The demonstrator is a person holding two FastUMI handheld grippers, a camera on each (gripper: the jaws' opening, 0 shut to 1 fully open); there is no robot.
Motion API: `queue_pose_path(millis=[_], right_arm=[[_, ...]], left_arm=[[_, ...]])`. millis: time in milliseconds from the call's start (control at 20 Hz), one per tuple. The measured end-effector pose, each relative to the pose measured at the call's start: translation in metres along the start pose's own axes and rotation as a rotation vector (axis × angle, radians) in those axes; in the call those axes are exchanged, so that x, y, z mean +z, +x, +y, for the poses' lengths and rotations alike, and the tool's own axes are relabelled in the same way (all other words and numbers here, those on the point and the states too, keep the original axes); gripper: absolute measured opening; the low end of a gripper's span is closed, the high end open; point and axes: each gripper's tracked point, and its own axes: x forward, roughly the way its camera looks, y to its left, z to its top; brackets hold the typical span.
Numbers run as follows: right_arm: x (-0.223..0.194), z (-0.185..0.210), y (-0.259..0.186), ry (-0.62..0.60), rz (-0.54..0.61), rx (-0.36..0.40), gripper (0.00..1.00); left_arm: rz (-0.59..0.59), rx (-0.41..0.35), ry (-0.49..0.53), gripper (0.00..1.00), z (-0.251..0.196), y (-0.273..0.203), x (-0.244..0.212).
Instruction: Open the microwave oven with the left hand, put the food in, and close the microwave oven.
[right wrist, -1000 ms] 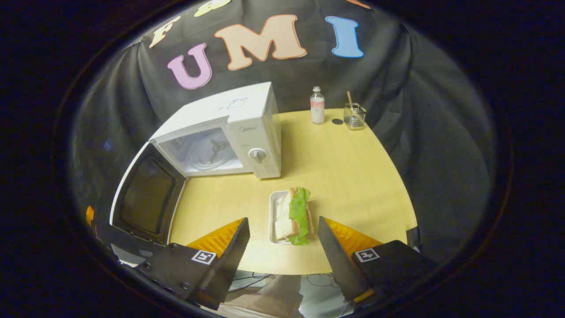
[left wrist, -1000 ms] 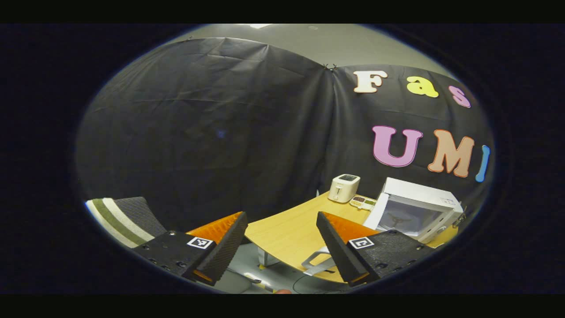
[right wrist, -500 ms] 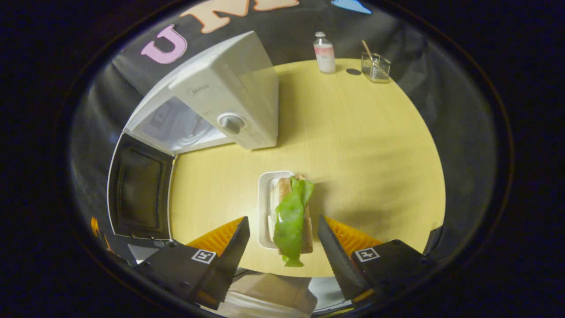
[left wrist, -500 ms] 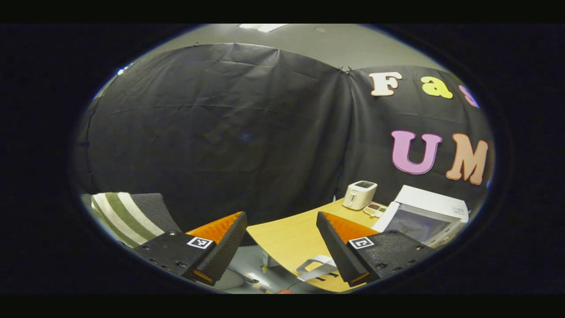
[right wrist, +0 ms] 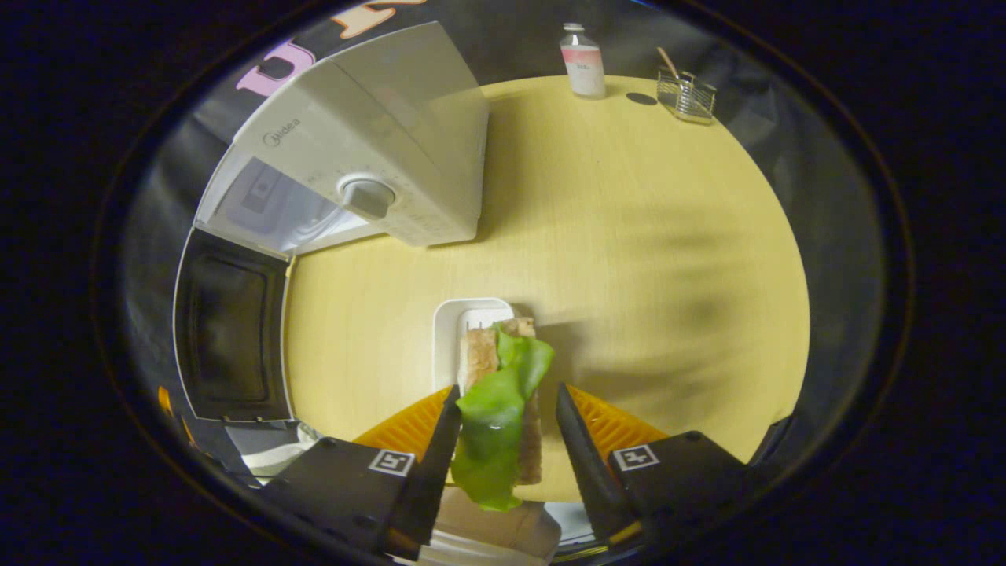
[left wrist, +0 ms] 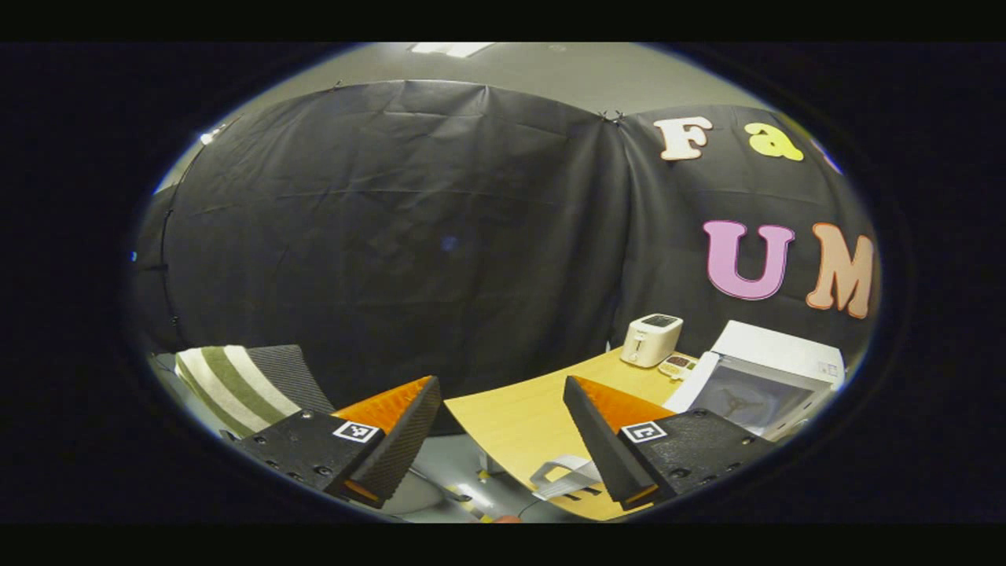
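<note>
The white microwave (right wrist: 377,134) stands at the table's back left with its dark-windowed door (right wrist: 228,326) swung wide open. The cavity with its turntable hub (left wrist: 739,402) faces my left gripper (left wrist: 501,383), which hangs open and empty off the table's left end, well away from the oven. A sandwich (right wrist: 481,354) topped with green lettuce (right wrist: 495,424) lies in a white tray (right wrist: 456,318) near the table's front edge. My right gripper (right wrist: 505,393) straddles the sandwich from above. Its left finger touches the lettuce, while a narrow gap remains at the right finger.
A white toaster (left wrist: 651,339) and a small timer (left wrist: 677,365) sit behind the microwave's door side. A bottle (right wrist: 582,60) and a glass holder with a stick (right wrist: 686,90) stand at the far edge of the wooden table (right wrist: 629,259). A striped chair (left wrist: 236,385) is on the left.
My right gripper dropped toward the table and over the sandwich, and its fingers narrowed around it. The left gripper drifted slightly, so the microwave slid toward its view's right edge.
</note>
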Motion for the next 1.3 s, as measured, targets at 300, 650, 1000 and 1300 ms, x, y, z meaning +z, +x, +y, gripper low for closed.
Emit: queue_pose_path(millis=[300, 650, 1000, 1300], right_arm=[[0.002, 0.005, 0.000, 0.000, -0.014, 0.020, 0.44], [0.007, 0.030, -0.034, 0.094, -0.062, 0.099, 0.44], [0.000, 0.090, -0.062, 0.102, -0.131, 0.116, 0.43], [0.006, 0.190, -0.073, 0.172, -0.221, 0.260, 0.43]], left_arm=[[0.020, -0.005, -0.025, 0.96, -0.009, 0.001, -0.007], [0.021, -0.028, -0.001, 0.93, -0.010, 0.008, -0.005], [0.039, -0.121, 0.044, 0.99, -0.024, 0.045, -0.007], [0.089, -0.262, 0.074, 0.96, -0.042, 0.067, -0.018]])
